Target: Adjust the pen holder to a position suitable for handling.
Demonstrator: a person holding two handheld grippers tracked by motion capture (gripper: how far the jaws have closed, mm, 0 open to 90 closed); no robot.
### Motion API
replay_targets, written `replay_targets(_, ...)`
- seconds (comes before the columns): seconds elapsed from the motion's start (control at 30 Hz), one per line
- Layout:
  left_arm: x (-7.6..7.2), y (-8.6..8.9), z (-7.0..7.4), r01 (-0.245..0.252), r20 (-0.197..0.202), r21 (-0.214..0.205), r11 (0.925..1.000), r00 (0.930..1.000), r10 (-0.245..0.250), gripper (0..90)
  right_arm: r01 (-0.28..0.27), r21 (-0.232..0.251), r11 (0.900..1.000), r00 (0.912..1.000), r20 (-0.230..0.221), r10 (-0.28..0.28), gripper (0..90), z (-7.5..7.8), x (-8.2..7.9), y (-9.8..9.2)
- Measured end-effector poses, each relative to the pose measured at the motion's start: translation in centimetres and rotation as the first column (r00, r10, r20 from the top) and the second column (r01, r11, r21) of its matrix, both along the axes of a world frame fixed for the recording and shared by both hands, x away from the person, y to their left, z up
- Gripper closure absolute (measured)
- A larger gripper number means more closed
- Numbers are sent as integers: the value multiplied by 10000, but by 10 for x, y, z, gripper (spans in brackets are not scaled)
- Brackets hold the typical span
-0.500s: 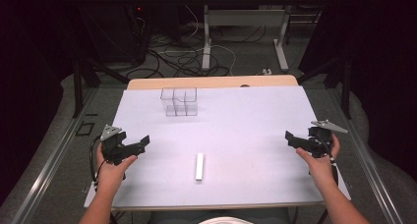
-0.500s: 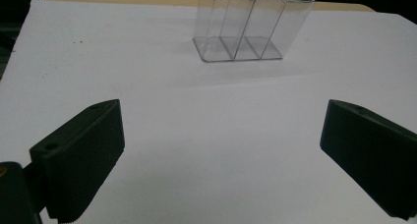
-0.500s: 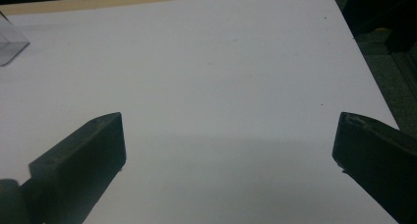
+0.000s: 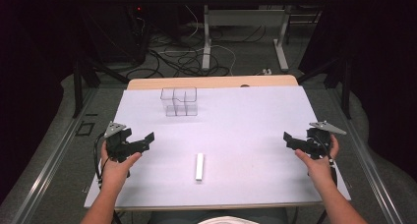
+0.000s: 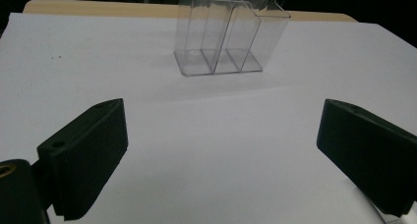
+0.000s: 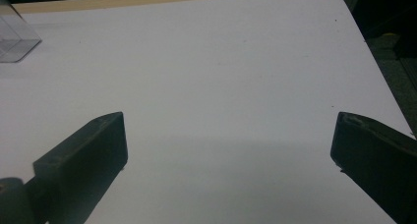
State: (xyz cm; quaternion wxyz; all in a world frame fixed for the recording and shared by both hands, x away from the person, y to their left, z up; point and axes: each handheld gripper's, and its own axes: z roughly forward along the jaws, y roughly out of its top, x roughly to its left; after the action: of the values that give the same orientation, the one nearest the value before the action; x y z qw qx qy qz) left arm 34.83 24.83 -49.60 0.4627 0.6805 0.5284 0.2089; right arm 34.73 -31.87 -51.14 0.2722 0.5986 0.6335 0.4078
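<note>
Two grippers wait at the sides of the white table (image 4: 246, 111), and neither one holds anything. The left gripper (image 4: 140, 141) has its jaws spread wide, with bare table between them. The right gripper (image 4: 291, 139) is spread wide too, and nothing sits between its jaws.

A small white bar (image 4: 199, 166) lies flat on the table. It is between the two grippers and a bit nearer to the person than their tips. It is well apart from both of them, though a little closer to the left one. Nothing touches it.

A clear plastic holder (image 4: 179, 101) with a few slots stands upright farther off. In the left gripper view it is straight ahead of the jaws, well past their tips (image 5: 226, 37). In the right gripper view just its corner (image 6: 14, 42) peeks in, far off past the left jaw.

I think the work is only starting. It looks like the bar should be picked up and put into a slot of the holder. The next move calls for one gripper to swing in toward the bar, come down with a jaw on each long side, and then squeeze gently.
</note>
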Motion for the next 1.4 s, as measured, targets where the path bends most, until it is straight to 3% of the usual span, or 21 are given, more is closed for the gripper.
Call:
replay_targets(0.3, 7, -19, 26, 301, 282, 207, 9993, 9991, -306, 70, -22, 78, 10000, 10000, 53, 22, 1, 0, -4, 4)
replay_targets(0.7, 35, -40, 69, 176, 553, 447, 9988, 9983, -200, 157, -74, -33, 10000, 10000, -6, 74, 23, -2, -4, 6)
replay_targets(0.83, 43, -44, 80, 141, 564, 360, 9993, 9983, -161, 161, -43, 74, 10000, 10000, -57, 43, 24, -2, -4, 6)
replay_targets(1.1, 59, -50, 90, 79, 453, 375, 9993, 9989, -96, 171, 141, 209, 9997, 9998, -112, -139, 17, -2, -4, 4)
replay_targets(1.27, 71, -53, 96, 34, 341, 205, 9998, 9994, -41, 173, 398, 348, 9986, 9992, -66, -396, 6, 0, -5, 2)
replay_targets(1.4, 79, -56, 97, -7, 198, 56, 10000, 9998, 6, 183, 309, 447, 9985, 9995, -124, -304, 3, -1, -4, 3)
